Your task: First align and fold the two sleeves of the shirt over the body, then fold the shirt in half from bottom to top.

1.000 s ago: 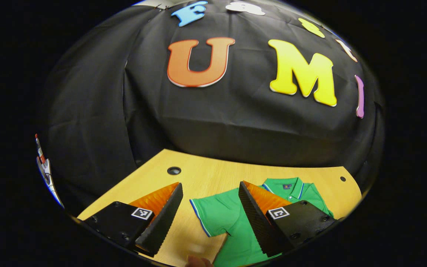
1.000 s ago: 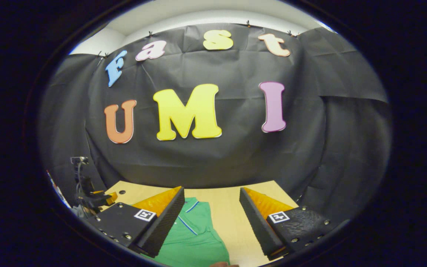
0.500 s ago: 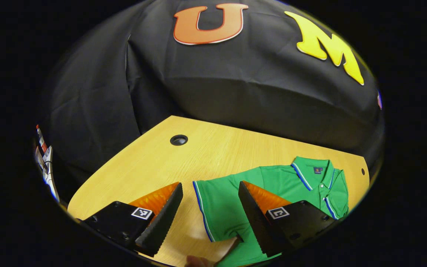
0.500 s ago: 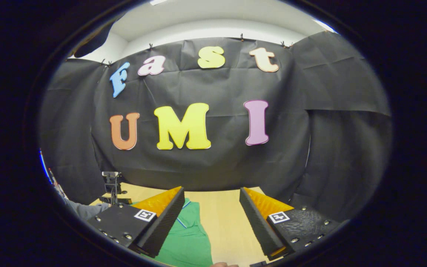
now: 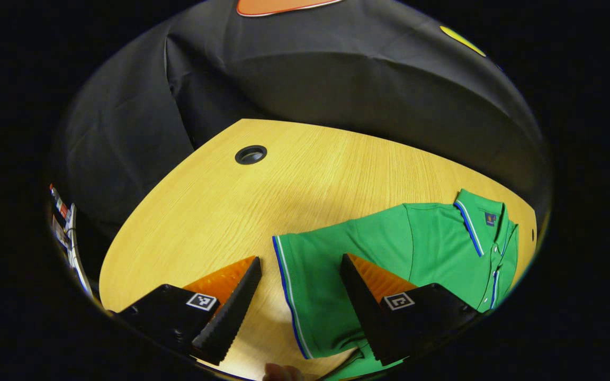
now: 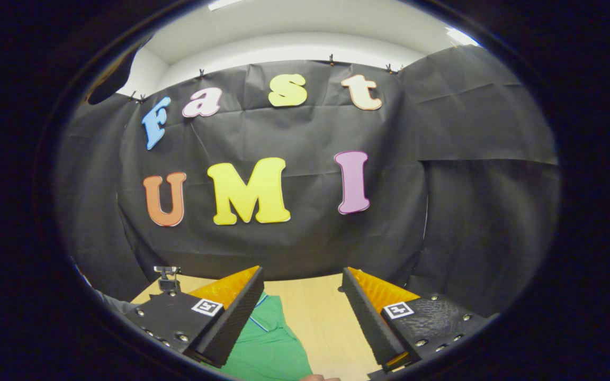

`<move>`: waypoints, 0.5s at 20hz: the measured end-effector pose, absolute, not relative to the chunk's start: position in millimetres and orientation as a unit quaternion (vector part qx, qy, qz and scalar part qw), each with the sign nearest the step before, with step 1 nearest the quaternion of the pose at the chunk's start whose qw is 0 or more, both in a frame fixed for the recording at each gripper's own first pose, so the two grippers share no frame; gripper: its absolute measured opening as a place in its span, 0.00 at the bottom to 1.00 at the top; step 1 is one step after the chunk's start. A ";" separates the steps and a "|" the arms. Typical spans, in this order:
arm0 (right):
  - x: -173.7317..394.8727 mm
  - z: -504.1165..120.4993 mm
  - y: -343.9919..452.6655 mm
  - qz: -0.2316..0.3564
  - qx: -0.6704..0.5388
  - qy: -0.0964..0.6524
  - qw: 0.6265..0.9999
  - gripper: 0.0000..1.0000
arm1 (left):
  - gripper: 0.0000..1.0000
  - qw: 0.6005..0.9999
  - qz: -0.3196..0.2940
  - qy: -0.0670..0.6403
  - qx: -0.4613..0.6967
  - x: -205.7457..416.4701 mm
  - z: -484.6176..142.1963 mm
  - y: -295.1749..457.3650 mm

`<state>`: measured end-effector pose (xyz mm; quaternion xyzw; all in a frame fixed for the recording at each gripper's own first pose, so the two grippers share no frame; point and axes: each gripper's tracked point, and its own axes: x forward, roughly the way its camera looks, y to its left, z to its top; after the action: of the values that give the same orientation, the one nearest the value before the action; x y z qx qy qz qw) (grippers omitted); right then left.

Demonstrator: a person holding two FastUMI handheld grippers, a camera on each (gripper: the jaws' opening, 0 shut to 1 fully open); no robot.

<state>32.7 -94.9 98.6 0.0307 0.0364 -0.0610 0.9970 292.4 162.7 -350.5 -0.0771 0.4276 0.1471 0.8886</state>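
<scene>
A green polo shirt [image 5: 416,243] with blue and white trim lies flat on the wooden table [image 5: 220,211]. Its near sleeve [image 5: 310,296] reaches between the fingers of my left gripper [image 5: 299,270], which hangs open above the sleeve's striped cuff. The collar [image 5: 477,217] is at the far right in the left gripper view. In the right gripper view, part of the green shirt [image 6: 270,344] shows low down, between the fingers of my right gripper [image 6: 302,280], which is open and held above the table with nothing in it.
A round cable hole [image 5: 250,154] sits in the table's far left part. The black cloth wall [image 6: 294,233] stands right behind the table. The other gripper's top [image 6: 167,278] and a grey sleeve [image 6: 111,304] show at lower left in the right gripper view.
The left gripper has tilted down and come nearer the sleeve, so more table and shirt show. The right gripper has risen slightly and shifted; both stay open.
</scene>
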 end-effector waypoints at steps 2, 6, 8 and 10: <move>31.1 98.2 -93.5 -0.066 0.032 0.039 0.997 0.95 | 0.98 0.886 0.141 0.436 -0.078 292.9 -352.4 159.8; 21.7 94.6 -107.2 -0.085 0.051 0.045 0.994 0.94 | 0.05 0.887 0.119 0.438 -0.091 299.5 -351.1 144.4; 18.8 97.7 -111.7 -0.095 0.056 0.044 0.993 0.94 | 0.04 0.886 0.112 0.439 -0.096 296.1 -350.2 140.3; 18.1 96.0 -112.1 -0.099 0.052 0.046 0.993 0.95 | 0.04 0.886 0.099 0.442 -0.100 294.0 -347.3 134.5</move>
<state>18.1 -112.1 96.0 0.0522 0.0462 -0.0986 0.9927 294.0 134.5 -347.3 -0.0999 0.4418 0.0987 0.8861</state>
